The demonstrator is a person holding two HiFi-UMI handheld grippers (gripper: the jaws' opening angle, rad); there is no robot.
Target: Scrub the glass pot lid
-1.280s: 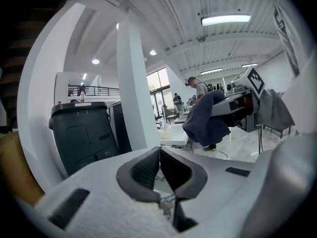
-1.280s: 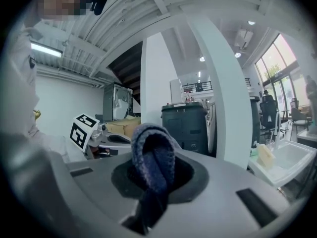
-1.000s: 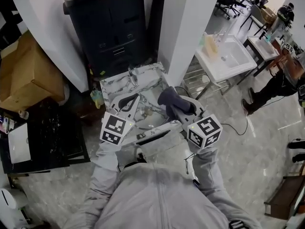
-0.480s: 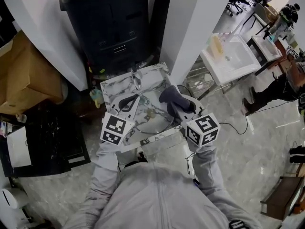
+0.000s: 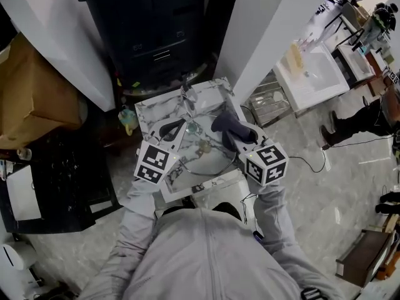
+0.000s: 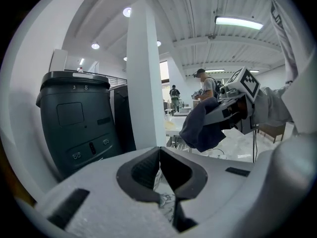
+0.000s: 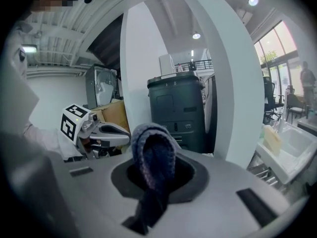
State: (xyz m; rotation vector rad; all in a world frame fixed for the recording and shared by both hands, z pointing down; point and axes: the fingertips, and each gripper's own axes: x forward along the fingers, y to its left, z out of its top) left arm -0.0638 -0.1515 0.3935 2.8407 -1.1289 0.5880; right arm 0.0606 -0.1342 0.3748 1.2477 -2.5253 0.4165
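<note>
The glass pot lid (image 5: 199, 157) hangs tilted over a small marble-patterned table (image 5: 150, 113); its knob (image 5: 204, 146) shows through the glass. My left gripper (image 5: 177, 129) is at the lid's left rim, jaws shut, and a sliver of glass edge (image 6: 164, 198) shows just below them. A dark grey cloth (image 5: 225, 125) is pinched in my right gripper (image 5: 235, 137) and rests over the lid's upper right part. In the right gripper view the cloth (image 7: 153, 156) bulges out of the shut jaws. The left gripper (image 7: 106, 131) stands opposite it.
A black bin (image 5: 156, 30) and a white pillar (image 5: 262, 30) stand just behind the table. A cardboard box (image 5: 31, 99) and a black crate (image 5: 62, 180) are to the left. A wire rack (image 5: 269, 105) and a white sink (image 5: 312, 74) are to the right, and a person (image 5: 369, 114) stands beyond them.
Both grippers and the lid have shifted a little towards the bin. The lid's round rim now shows more fully under the cloth.
</note>
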